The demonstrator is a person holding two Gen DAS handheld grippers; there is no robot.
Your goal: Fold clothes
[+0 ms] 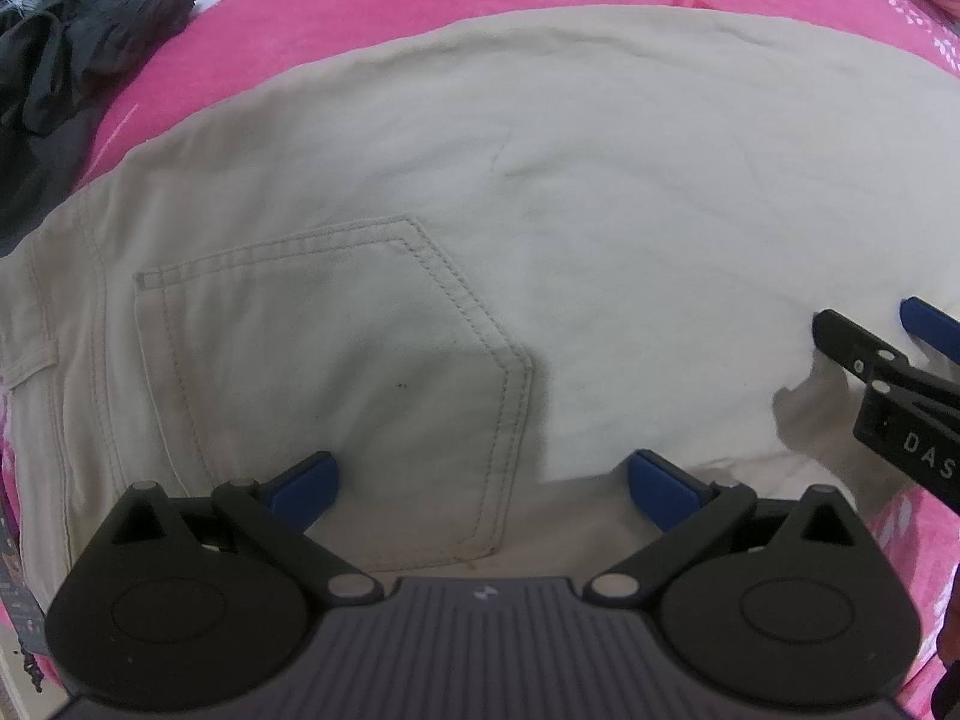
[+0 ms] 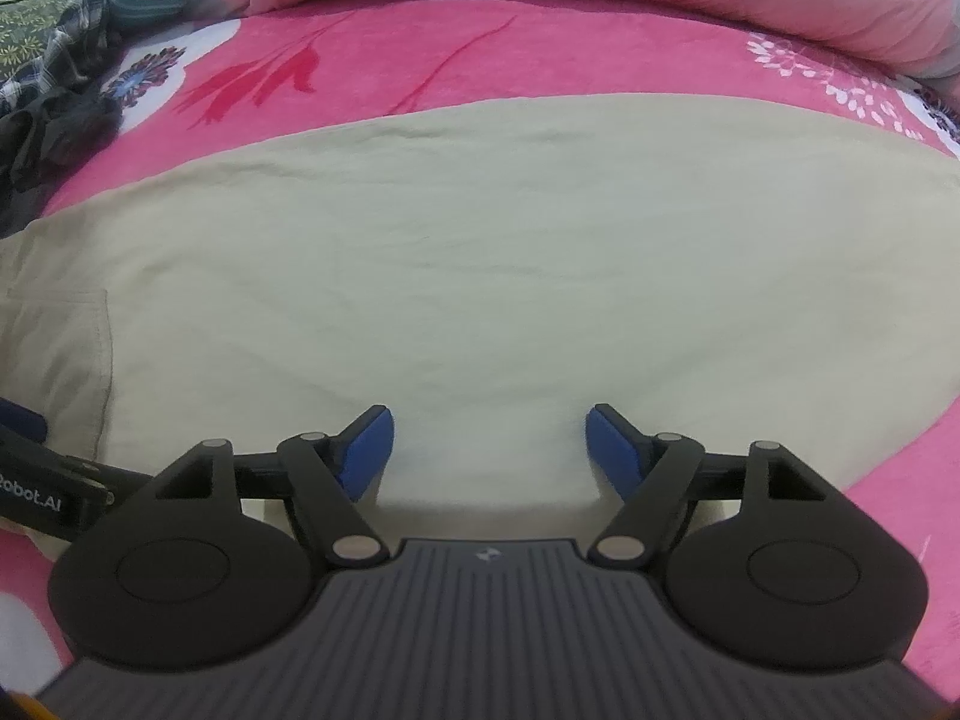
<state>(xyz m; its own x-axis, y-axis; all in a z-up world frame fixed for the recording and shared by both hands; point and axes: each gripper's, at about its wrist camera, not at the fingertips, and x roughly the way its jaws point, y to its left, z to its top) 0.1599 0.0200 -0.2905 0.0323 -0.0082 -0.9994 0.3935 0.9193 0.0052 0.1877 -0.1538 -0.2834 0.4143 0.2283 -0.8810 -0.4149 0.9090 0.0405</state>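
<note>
A pink floral bedsheet carries beige trousers spread flat across it, back pocket facing up. Dark clothes lie heaped at the far left. The left gripper and right gripper both stand with jaws apart over the trousers' near edge, holding nothing

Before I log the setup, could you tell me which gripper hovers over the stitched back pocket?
The left gripper: the beige trousers' stitched back pocket lies between its fingers; the right gripper faces plain cloth.
</note>
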